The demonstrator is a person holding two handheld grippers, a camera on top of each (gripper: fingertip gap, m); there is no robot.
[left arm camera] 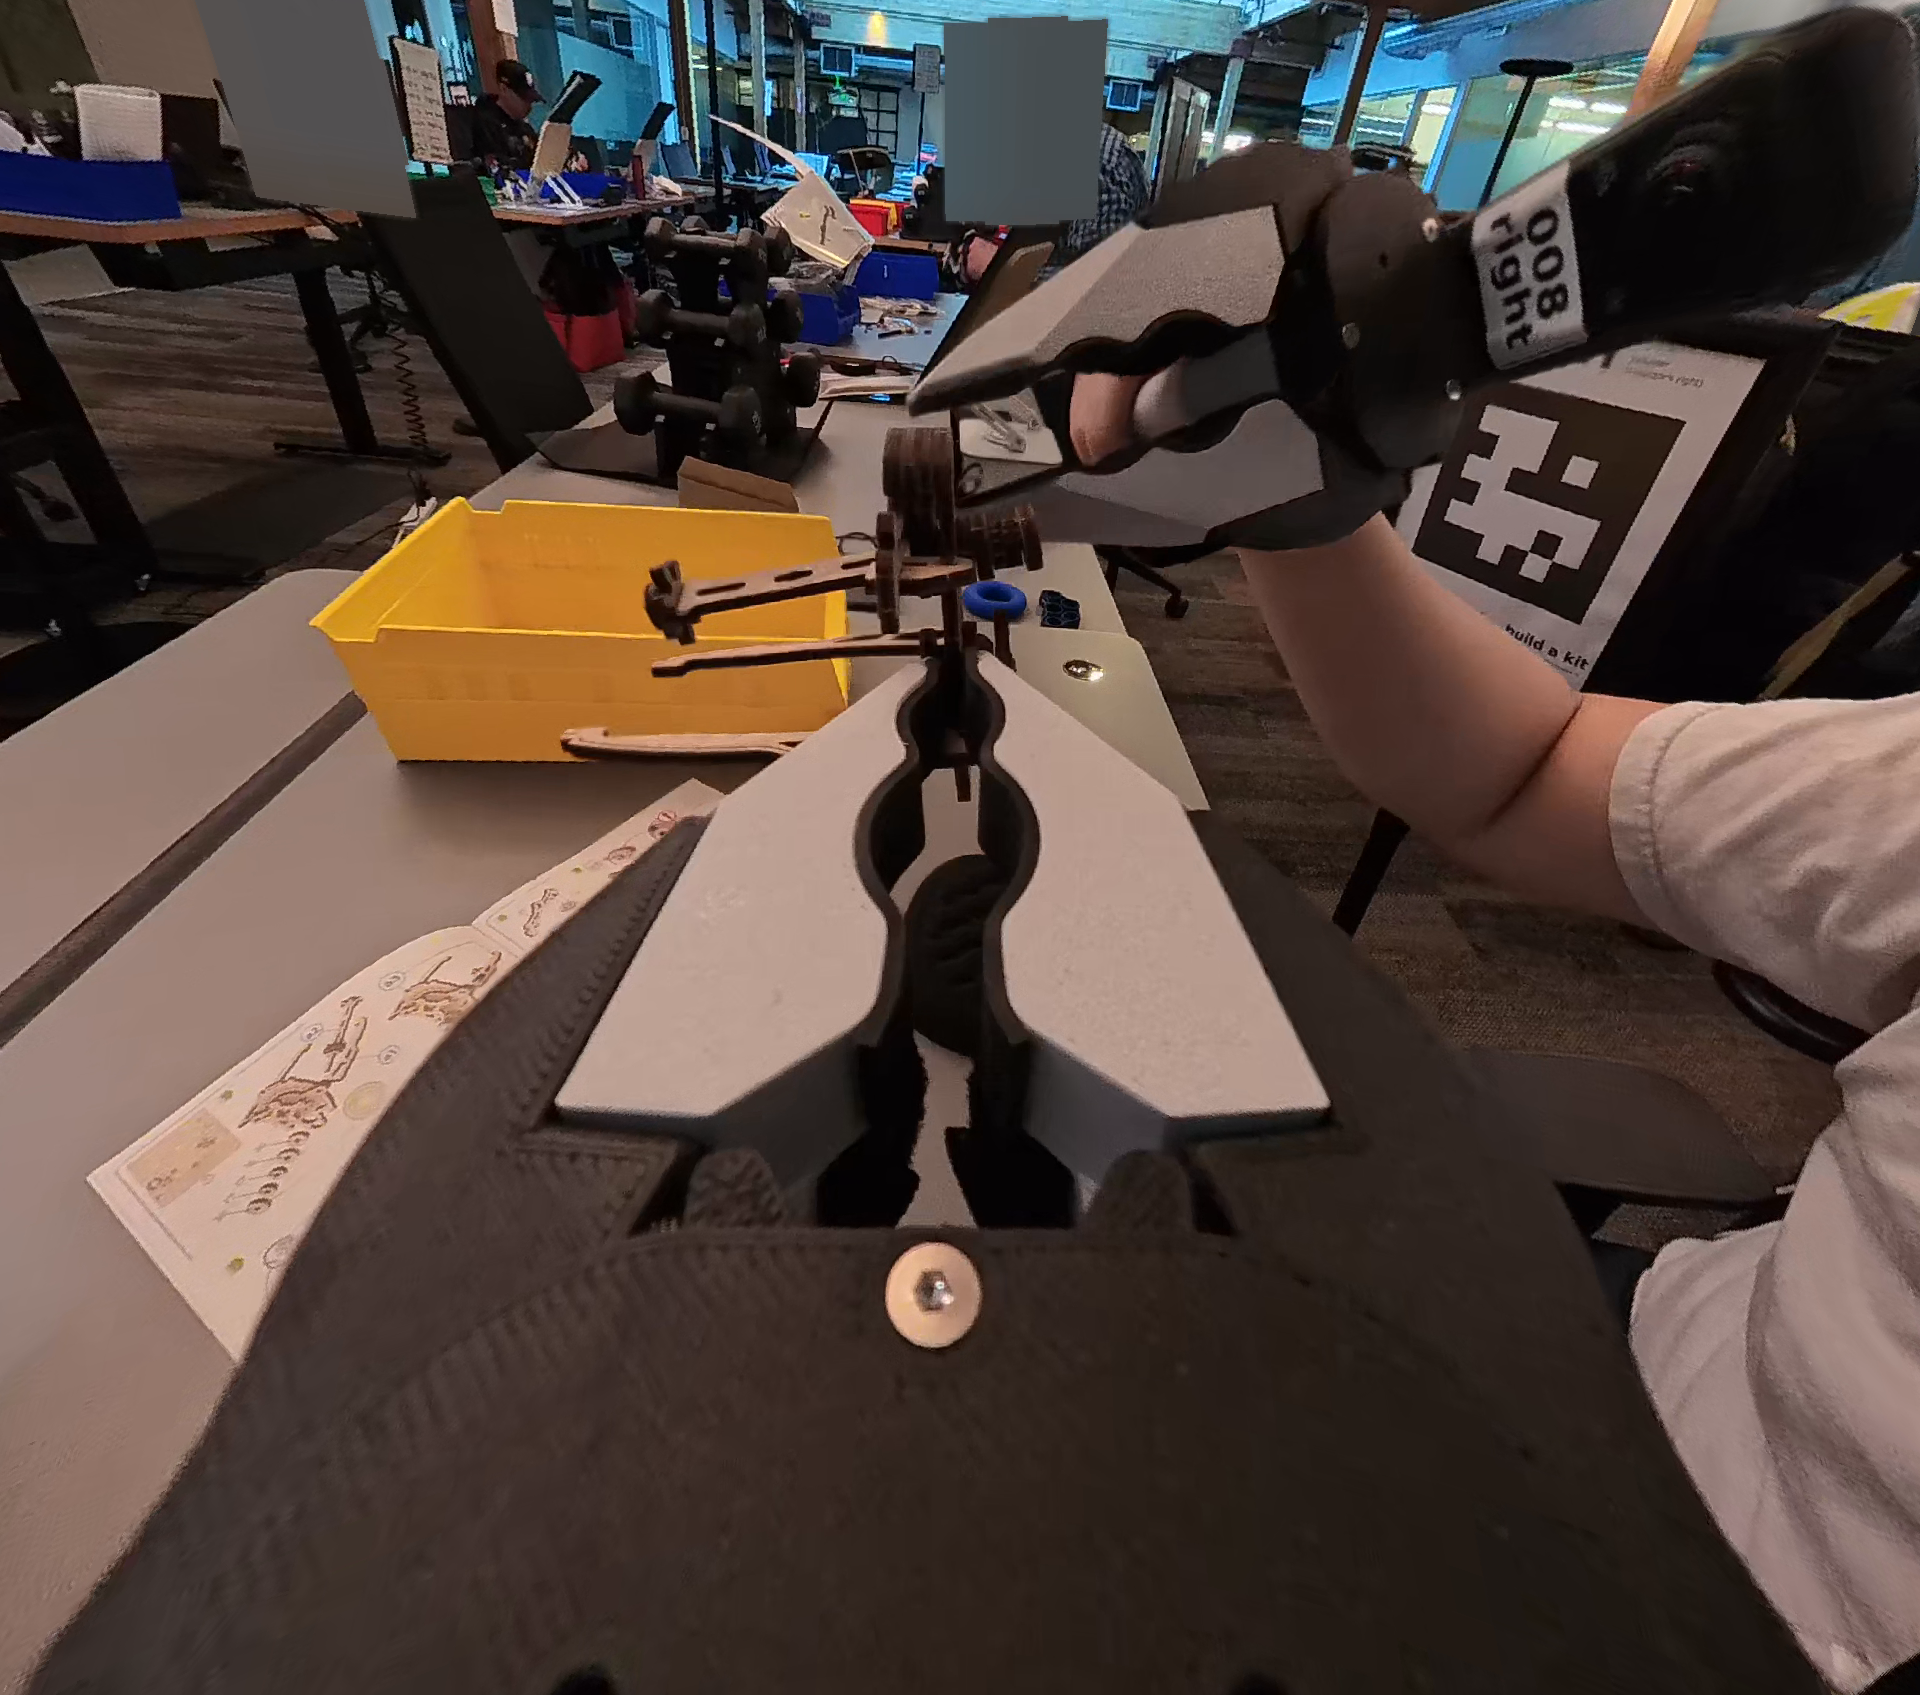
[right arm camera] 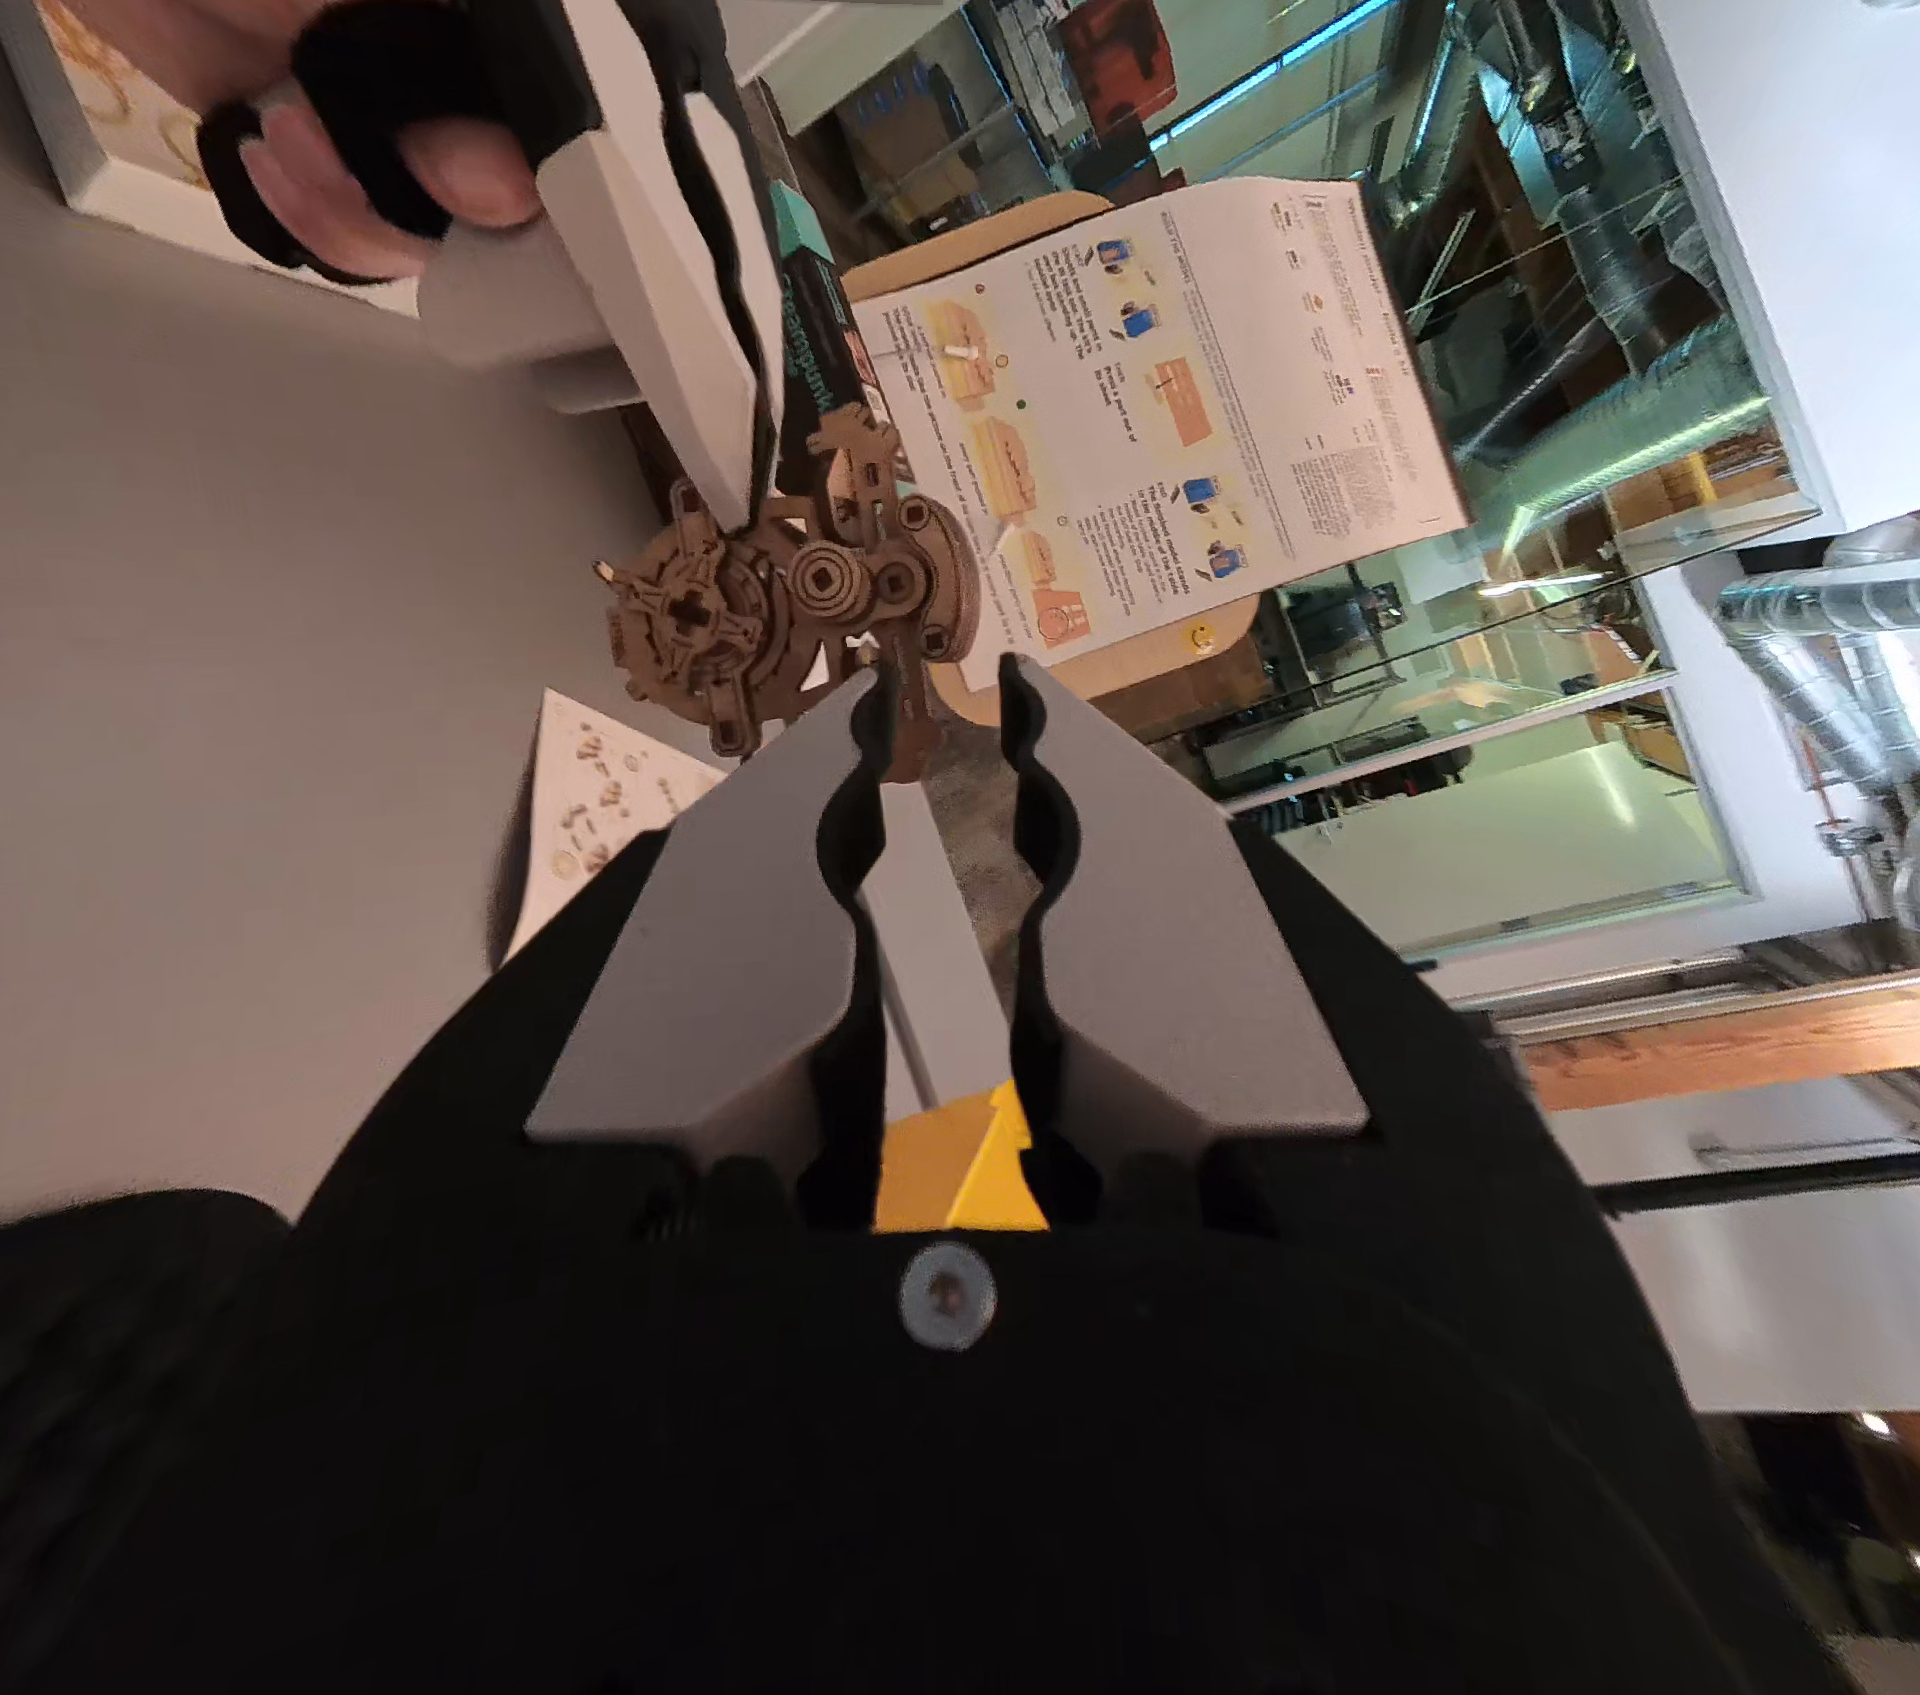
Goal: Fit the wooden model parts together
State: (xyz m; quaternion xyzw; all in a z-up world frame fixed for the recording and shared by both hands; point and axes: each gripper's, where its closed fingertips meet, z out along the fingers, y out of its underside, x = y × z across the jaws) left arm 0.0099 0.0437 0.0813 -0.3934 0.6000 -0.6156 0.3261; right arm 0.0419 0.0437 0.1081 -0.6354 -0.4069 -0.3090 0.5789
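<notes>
The dark wooden model (left arm camera: pixel 769 585) has gears on top and thin arms reaching left. My left gripper (left arm camera: pixel 951 671) is shut on its lower stem and holds it above the table. In the right wrist view the model (right arm camera: pixel 707 617) shows as round gear wheels, with the left gripper (right arm camera: pixel 753 492) clamped on its rim. My right gripper (right arm camera: pixel 935 679) is open. A thin wooden arm (right arm camera: pixel 906 715) of the model lies between its jaws, close to one finger. In the left wrist view the right gripper (left arm camera: pixel 940 456) spans the top gears (left arm camera: pixel 920 492).
A yellow bin (left arm camera: pixel 582 606) stands on the grey table (left arm camera: pixel 208 814), with a loose wooden strip (left arm camera: pixel 675 743) before it. An instruction sheet (left arm camera: pixel 343 1074) lies at the left. A blue ring (left arm camera: pixel 994 601), a dumbbell rack (left arm camera: pixel 727 357) and a marker sign (left arm camera: pixel 1558 492) stand behind. Another sheet (right arm camera: pixel 1195 419) is propped up.
</notes>
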